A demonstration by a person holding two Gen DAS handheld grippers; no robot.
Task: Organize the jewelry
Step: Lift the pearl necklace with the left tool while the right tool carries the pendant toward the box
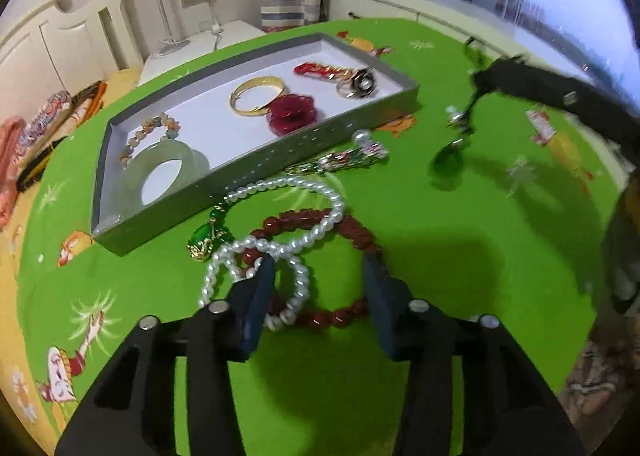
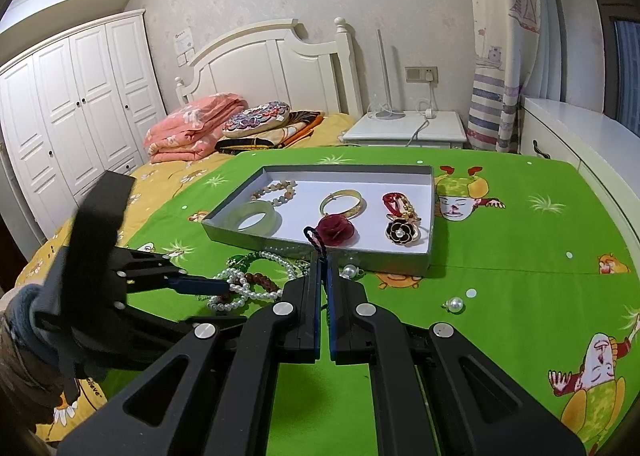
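My left gripper point(image 1: 318, 262) is open and low over a heap on the green cloth: a white pearl necklace point(image 1: 320, 196) lying across a dark red bead bracelet point(image 1: 348, 312), with a green and gold pendant point(image 1: 206, 238) beside them. My right gripper point(image 2: 323, 256) is shut on a dark cord point(image 2: 310, 234). In the left wrist view that cord hangs from the right gripper point(image 1: 478, 78) with a blurred dark green pendant point(image 1: 446, 162) dangling above the cloth. The grey tray point(image 1: 304, 144) holds a jade bangle point(image 1: 160, 172), a gold bangle point(image 1: 256, 94), a red flower point(image 1: 290, 112) and more pieces.
A pearl-topped tassel pin point(image 1: 352, 154) lies against the tray's front wall. A loose pearl earring point(image 2: 455, 304) rests on the cloth to the right. In the tray also lie a bead bracelet point(image 2: 280, 190), a red clip point(image 2: 396, 202) and a black flower brooch point(image 2: 401, 232). A bed and a nightstand point(image 2: 404, 128) stand behind.
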